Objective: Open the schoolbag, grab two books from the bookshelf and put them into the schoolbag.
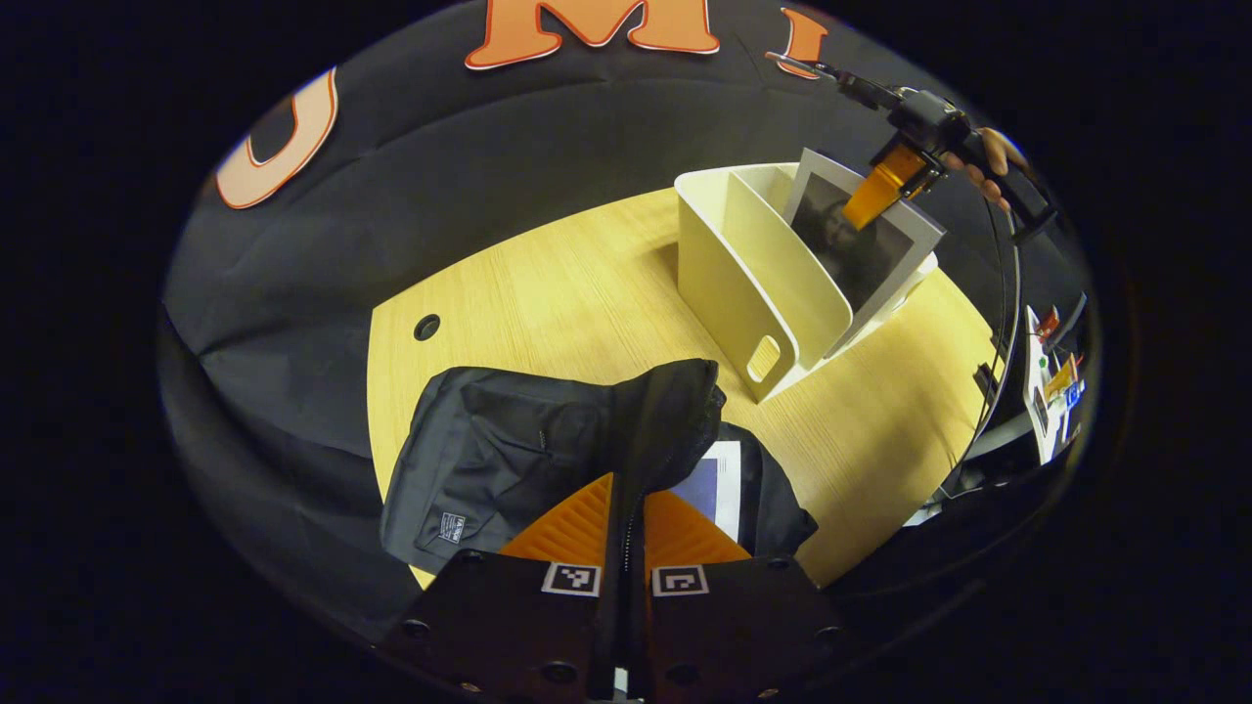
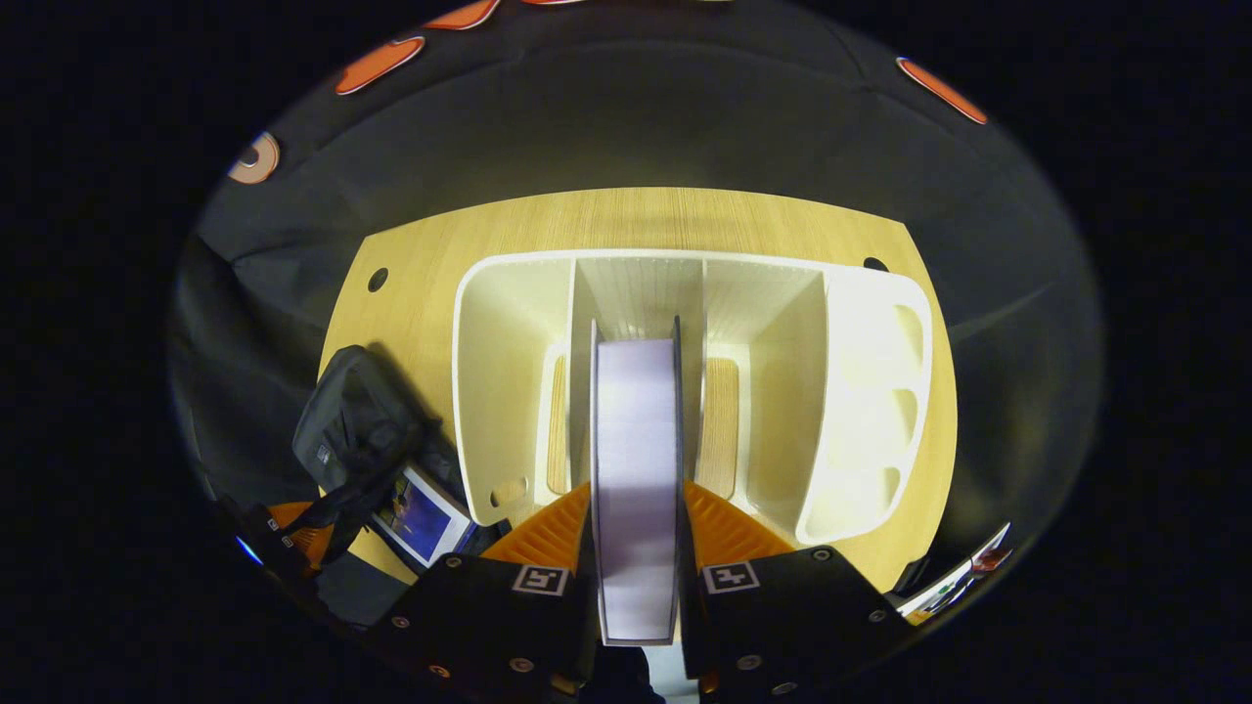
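Note:
The black schoolbag (image 1: 489,455) lies on the table with its top flap lifted. My left gripper (image 1: 628,501) is shut on that flap's zipper edge and holds it up. Under the flap, a book with a white border (image 1: 722,479) lies inside the bag. My right gripper (image 2: 638,489) is shut on a second book (image 2: 636,420), seen edge-on above the middle slot of the cream bookshelf (image 2: 861,391). In the left gripper view the right gripper (image 1: 885,186) grips that dark-covered book (image 1: 861,249) at its top, over the bookshelf (image 1: 724,274). The schoolbag (image 2: 357,420) lies left of the shelf.
The wooden table (image 1: 567,293) has a round cable hole (image 1: 426,327) at its left and another (image 2: 876,264) behind the shelf. A hand (image 1: 990,161) holds the right gripper. Small coloured clutter (image 1: 1051,381) sits beyond the table's right edge. Black cloth walls surround the table.

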`<state>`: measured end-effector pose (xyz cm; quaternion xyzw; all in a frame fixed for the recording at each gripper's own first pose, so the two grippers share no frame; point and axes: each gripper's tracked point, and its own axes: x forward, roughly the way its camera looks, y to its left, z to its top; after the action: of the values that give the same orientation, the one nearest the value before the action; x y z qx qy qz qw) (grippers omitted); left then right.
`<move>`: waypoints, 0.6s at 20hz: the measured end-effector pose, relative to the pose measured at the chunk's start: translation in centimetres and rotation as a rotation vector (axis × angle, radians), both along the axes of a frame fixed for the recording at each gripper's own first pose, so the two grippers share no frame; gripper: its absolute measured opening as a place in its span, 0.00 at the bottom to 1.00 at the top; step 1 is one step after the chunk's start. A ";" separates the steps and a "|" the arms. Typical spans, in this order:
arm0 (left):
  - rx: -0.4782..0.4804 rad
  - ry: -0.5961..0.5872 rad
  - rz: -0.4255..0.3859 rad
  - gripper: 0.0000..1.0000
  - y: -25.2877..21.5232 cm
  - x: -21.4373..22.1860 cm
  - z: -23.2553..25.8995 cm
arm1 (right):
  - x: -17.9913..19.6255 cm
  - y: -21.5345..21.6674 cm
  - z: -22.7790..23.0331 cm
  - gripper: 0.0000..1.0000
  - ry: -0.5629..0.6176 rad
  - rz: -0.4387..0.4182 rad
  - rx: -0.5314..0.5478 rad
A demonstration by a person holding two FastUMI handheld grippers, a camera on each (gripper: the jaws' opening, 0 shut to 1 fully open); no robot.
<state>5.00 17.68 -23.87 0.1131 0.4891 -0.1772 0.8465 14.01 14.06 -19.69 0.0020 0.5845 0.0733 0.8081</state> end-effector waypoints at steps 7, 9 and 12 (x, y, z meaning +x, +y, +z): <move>-0.027 -0.010 -0.099 0.05 0.9 -0.6 -0.1 | -6.2 -0.4 1.6 0.35 -0.019 -0.133 0.035; -0.032 -0.012 -0.132 0.05 1.0 -0.5 0.0 | -8.5 -0.2 1.8 0.35 -0.021 -0.172 0.055; -0.031 -0.015 -0.177 0.05 1.3 -0.6 -0.2 | -11.7 -0.1 1.9 0.35 -0.019 -0.235 0.083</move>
<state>4.38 18.97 -24.03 0.1441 0.4680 -0.2578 0.8329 2.31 13.97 -17.83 0.1033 0.5691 0.0021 0.8157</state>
